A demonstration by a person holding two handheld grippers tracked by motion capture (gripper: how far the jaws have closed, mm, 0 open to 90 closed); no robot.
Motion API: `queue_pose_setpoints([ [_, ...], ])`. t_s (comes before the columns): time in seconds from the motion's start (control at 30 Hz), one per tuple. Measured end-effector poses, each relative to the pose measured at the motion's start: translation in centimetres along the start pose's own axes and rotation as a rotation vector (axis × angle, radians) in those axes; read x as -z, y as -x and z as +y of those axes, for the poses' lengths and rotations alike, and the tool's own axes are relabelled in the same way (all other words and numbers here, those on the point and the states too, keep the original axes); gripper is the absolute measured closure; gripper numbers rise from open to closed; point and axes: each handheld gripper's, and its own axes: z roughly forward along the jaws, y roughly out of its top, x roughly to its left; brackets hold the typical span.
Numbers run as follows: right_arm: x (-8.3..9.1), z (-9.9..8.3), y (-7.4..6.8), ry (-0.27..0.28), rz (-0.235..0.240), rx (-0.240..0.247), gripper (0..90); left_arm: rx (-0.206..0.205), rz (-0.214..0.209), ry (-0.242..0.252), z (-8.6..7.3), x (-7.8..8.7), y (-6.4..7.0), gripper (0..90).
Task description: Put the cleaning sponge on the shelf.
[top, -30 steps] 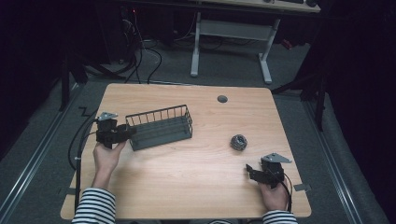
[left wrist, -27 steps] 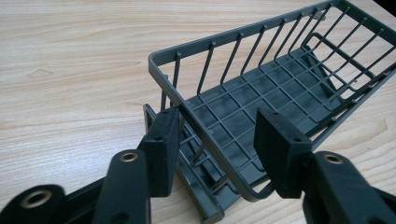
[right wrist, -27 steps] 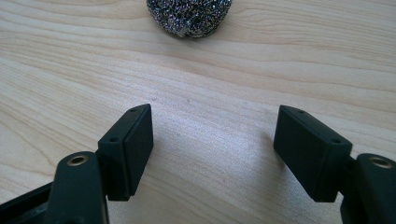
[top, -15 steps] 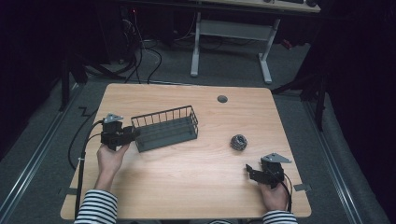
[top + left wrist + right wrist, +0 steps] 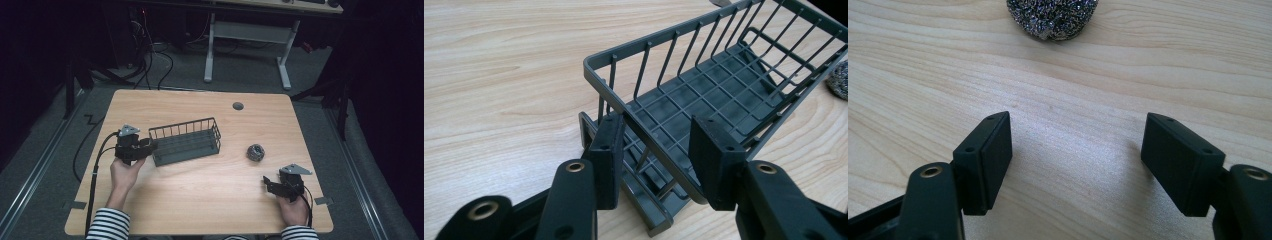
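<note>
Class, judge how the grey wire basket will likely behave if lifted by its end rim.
The wire basket looks rigid, so it should keep its shape. Its open wirework suggests it is light. Held at one end by the left gripper, the far end would probably dip.

A dim lab: a lone wooden table [image 5: 200,200], floor cables [image 5: 150,65], and another desk frame [image 5: 250,30] behind.

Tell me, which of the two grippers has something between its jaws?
The left gripper: its jaws straddle the end rim of the grey wire basket. The right gripper stands open over bare table, short of the steel scourer.
</note>
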Motion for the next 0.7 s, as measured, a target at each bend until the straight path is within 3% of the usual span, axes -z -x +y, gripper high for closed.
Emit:
queue_pose_setpoints([
  [0.7, 0.0, 0.0, 0.0, -0.001, 0.000, -0.002, 28.8, -0.033, -0.040, -0.010, -0.8, 0.6, 2.5, 57.8],
])
